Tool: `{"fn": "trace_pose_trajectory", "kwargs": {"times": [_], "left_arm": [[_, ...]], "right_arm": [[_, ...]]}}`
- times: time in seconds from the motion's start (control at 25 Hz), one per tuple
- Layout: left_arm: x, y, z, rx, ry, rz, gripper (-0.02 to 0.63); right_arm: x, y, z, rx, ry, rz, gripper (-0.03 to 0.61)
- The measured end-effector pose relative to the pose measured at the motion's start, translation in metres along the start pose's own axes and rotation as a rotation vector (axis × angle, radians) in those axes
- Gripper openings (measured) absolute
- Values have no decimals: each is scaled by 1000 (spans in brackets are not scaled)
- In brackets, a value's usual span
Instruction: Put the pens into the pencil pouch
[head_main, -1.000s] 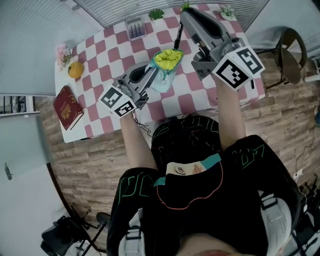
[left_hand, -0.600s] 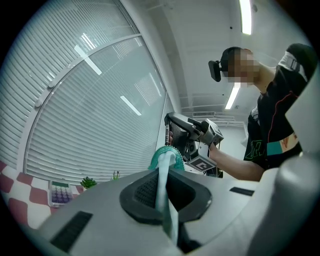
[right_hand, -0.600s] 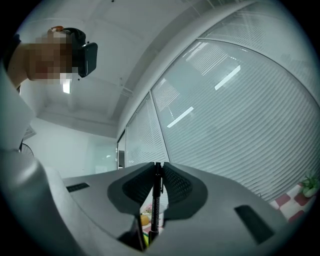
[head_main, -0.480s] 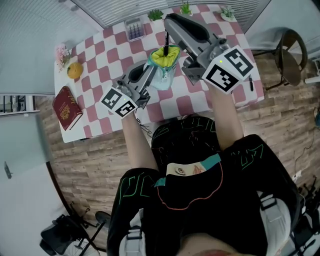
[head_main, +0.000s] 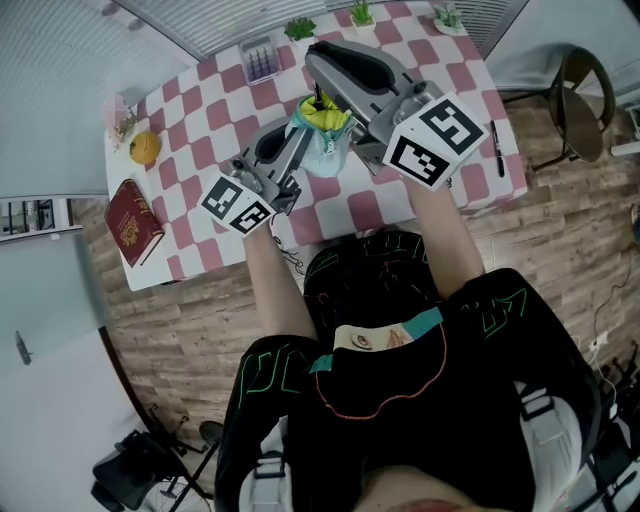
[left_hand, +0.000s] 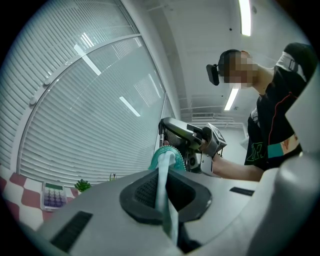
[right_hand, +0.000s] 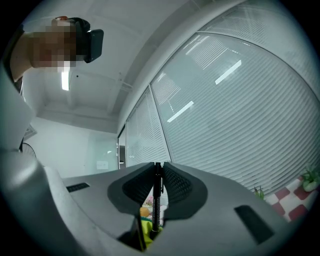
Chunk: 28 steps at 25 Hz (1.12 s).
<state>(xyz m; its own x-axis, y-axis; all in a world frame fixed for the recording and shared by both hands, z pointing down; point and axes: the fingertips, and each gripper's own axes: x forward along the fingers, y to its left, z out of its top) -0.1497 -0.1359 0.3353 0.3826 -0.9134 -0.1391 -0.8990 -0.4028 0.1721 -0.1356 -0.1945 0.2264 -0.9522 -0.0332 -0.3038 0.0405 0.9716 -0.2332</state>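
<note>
1. It looked like an office or studio room, where slatted blinds (left_hand: 90, 100) covered the big far windows.
2. Strip lights (left_hand: 244, 17) ran along a white ceiling, and glass partitions (right_hand: 137, 142) stood beyond.
3. Wood-look flooring (head_main: 170, 330) lay under a small worktop (head_main: 200, 110) with a checked cloth.
4. A chair (head_main: 580, 105) stood at the right. A red book (head_main: 130, 222) and small potted plants (head_main: 300, 27) sat on the worktop.

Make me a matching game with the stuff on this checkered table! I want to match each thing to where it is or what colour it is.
Things
1. pencil pouch
2. book
3. round fruit
4. loose pen

Descriptions
A. orange
B. lying by the table's right edge
C. pinched in the left gripper
D. dark red, at the left front corner

Pairs: 1-C, 2-D, 3-A, 4-B
</note>
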Motion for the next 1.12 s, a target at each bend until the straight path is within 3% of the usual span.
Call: {"fn": "trace_pose_trajectory", "kwargs": {"times": [0.44,1.12], "left_arm": [[16,3,5,15,-18,12,0],[23,14,12,66,-12,66,0]], "right_arm": [[-13,-16,-15,11,73,-37,60],[-14,-22,-59,-27,347,-43,60]]}}
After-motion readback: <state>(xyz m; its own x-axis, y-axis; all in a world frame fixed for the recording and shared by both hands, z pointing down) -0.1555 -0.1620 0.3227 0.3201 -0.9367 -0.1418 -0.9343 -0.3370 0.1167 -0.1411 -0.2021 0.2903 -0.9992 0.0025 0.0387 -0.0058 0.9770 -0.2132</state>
